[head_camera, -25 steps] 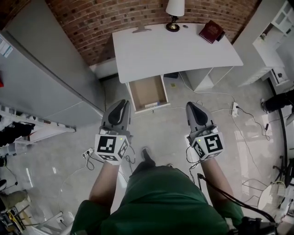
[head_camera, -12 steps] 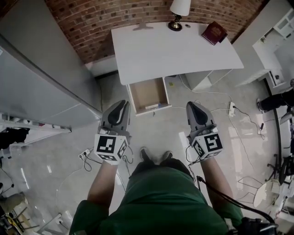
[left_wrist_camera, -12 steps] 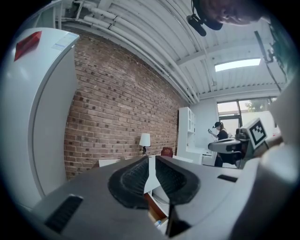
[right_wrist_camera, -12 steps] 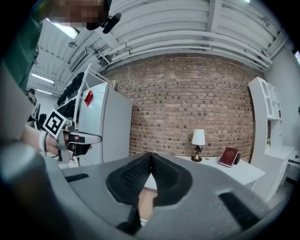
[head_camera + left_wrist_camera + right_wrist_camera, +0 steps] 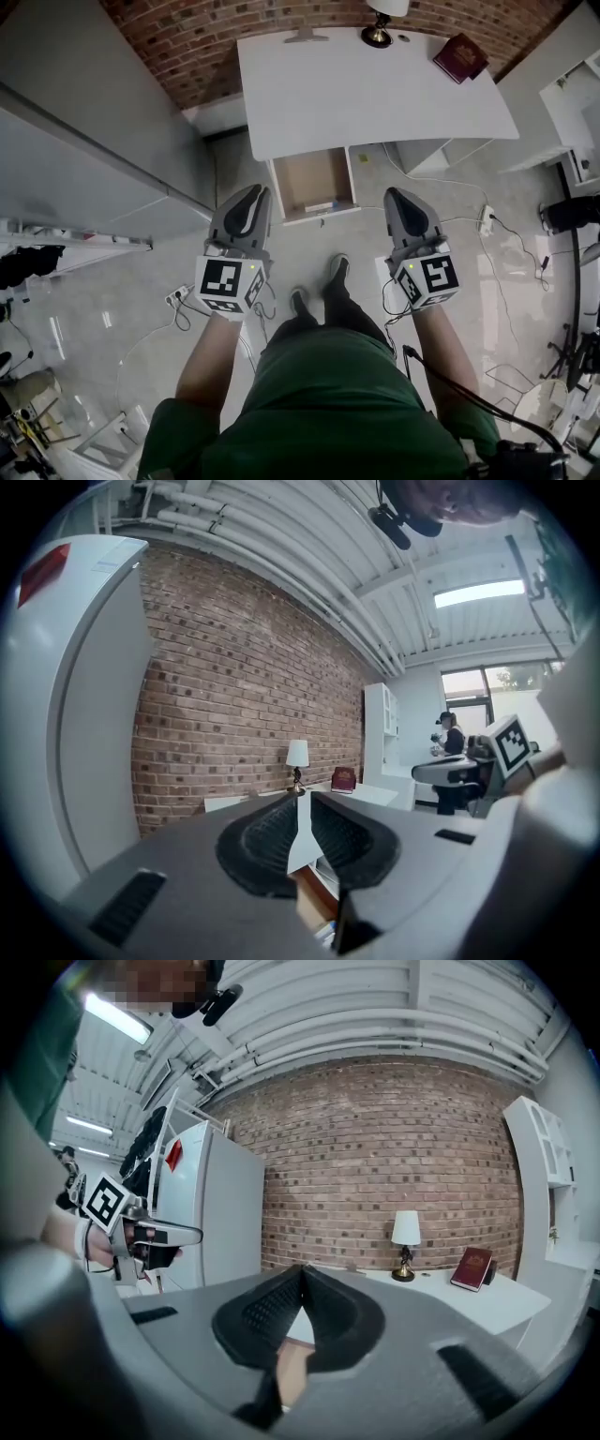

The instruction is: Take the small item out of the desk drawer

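A white desk (image 5: pixel 366 89) stands against the brick wall. Its wooden drawer (image 5: pixel 312 178) is pulled open toward me. A small pale item (image 5: pixel 319 207) lies at the drawer's front edge. My left gripper (image 5: pixel 255 192) hovers over the floor just left of the drawer front. It is shut, with nothing between its jaws. My right gripper (image 5: pixel 397 194) hovers to the drawer's right, also shut and empty. In the left gripper view the left gripper (image 5: pixel 298 797) points at the desk, with drawer wood (image 5: pixel 314 902) showing below the jaws. The right gripper (image 5: pixel 302 1269) faces the desk too.
A lamp (image 5: pixel 380 33) and a red book (image 5: pixel 461 58) sit at the desk's back edge. A tall grey cabinet (image 5: pixel 94 141) stands left, white shelves (image 5: pixel 577 103) right. Power strips and cables (image 5: pixel 485 217) lie on the floor. My feet (image 5: pixel 337 267) stand before the drawer.
I have stepped toward the desk, one foot forward. Both grippers have moved closer to the open drawer, and their tips now flank its front. The jaws look the same.
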`<state>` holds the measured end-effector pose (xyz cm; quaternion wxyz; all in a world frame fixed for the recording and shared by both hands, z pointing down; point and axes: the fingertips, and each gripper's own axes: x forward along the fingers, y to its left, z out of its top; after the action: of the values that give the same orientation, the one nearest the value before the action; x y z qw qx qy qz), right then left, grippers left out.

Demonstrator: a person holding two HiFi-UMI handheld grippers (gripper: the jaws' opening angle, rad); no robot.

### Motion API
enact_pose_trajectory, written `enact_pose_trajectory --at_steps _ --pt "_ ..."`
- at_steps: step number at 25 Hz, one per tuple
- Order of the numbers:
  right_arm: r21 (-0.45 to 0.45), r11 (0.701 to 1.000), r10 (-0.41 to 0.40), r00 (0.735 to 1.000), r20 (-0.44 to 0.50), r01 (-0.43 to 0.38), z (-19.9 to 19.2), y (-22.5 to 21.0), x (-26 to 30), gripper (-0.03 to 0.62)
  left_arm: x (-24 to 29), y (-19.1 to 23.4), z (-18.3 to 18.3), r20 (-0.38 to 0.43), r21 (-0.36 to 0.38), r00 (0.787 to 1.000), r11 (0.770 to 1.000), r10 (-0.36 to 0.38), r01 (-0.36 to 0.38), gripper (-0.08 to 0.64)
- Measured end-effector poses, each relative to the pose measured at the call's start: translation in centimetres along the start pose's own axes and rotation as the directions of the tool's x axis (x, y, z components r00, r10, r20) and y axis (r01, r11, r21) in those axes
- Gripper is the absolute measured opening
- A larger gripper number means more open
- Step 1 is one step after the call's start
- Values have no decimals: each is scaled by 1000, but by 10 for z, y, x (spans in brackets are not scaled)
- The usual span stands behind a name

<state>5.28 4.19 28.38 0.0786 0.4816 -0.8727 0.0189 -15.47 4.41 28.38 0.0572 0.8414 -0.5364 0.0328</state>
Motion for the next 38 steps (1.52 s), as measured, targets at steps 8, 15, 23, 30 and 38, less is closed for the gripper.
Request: enact_pose_trajectory --at_steps 8,15,23,30,38 --pt "32 996 89 996 -2 -89 -11 -42 53 3 54 5 -3 -45 32 997 997 65 -64 40" --pt "38 982 184 982 -32 -182 -35 -67 90 3 95 -2 -32 -136 57 987 995 87 -80 40" --pt "34 962 274 956 -108 -272 -80 -80 118 3 130 -9 -76 -208 126 974 990 91 -66 40" --pt "56 943 332 926 -180 -328 -121 -69 141 3 141 -15 -135 -335 155 942 987 23 31 40" --pt "71 952 307 917 -256 -299 -168 -59 162 3 157 -6 -231 -493 136 866 976 -84 172 40"
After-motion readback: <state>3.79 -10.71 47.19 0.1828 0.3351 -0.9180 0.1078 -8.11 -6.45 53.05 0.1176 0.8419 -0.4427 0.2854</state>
